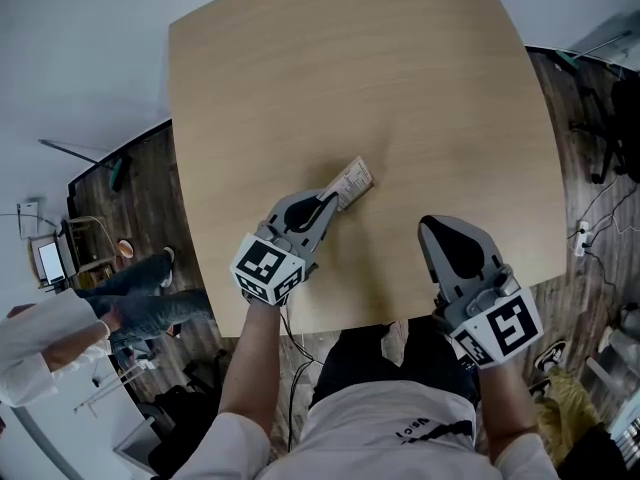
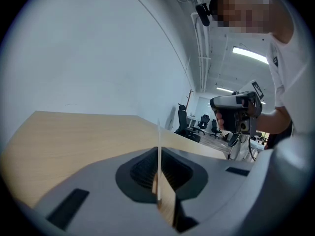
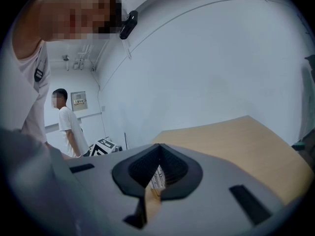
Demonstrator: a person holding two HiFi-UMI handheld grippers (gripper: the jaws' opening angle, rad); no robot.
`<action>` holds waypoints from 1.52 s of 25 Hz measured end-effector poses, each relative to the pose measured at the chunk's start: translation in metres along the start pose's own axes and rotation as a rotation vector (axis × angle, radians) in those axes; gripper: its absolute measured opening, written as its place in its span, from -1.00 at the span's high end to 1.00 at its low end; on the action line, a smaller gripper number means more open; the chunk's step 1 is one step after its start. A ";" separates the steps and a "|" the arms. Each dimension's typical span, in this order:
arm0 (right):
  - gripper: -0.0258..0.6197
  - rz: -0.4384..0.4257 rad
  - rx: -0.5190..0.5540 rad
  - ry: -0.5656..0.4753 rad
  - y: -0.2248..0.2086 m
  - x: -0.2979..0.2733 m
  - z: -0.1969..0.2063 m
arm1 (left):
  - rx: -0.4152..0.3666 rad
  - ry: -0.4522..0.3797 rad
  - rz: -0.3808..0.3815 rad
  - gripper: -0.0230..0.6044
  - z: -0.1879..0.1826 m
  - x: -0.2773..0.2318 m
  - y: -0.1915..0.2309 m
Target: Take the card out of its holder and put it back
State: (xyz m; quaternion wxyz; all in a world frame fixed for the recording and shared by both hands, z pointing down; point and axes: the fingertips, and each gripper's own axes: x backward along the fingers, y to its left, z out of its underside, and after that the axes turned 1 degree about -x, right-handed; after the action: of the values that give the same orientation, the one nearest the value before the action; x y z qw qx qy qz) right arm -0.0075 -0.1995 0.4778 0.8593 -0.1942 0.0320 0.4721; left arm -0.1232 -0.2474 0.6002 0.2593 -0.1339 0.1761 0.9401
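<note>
My left tongs (image 2: 158, 154) are clamped shut on the card (image 1: 351, 181), pinched by its near edge so it sits edge-on between them, low over the bench (image 1: 420, 98). I can't tell card from holder here. My right tongs (image 3: 158, 151) are closed and empty, held well aside near the bench's front edge, probably ready to pull. The card's print is too small to read.

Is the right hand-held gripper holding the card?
No, the right hand-held gripper hovers apart from the card, which the left hand-held gripper clamps.

table (image 1: 430, 88): light wood, rounded corners | item: 1 printed card (image 1: 353, 180) near centre | contact with top: unclear
</note>
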 end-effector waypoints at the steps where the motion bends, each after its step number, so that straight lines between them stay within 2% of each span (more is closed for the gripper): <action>1: 0.88 0.001 -0.001 -0.001 -0.001 0.000 0.000 | -0.009 -0.001 0.003 0.84 -0.001 -0.001 0.000; 12: 0.88 -0.005 -0.004 0.011 0.000 -0.002 0.003 | -0.063 0.000 0.034 0.84 0.003 -0.002 -0.001; 25: 0.88 -0.023 -0.014 0.039 0.000 -0.006 0.019 | -0.009 0.017 0.020 0.83 0.026 -0.010 0.002; 31: 0.88 -0.054 -0.005 0.041 0.009 -0.009 0.020 | -0.005 -0.010 -0.028 0.83 0.017 0.002 0.003; 38: 0.88 -0.098 0.017 0.041 0.023 -0.010 0.008 | 0.002 -0.097 -0.139 0.83 -0.029 0.039 0.003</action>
State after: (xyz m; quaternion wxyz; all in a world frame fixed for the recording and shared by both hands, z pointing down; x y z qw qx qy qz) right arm -0.0327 -0.1933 0.4802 0.8822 -0.1976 0.0440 0.4251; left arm -0.1522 -0.2448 0.5616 0.3322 -0.0998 0.1546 0.9251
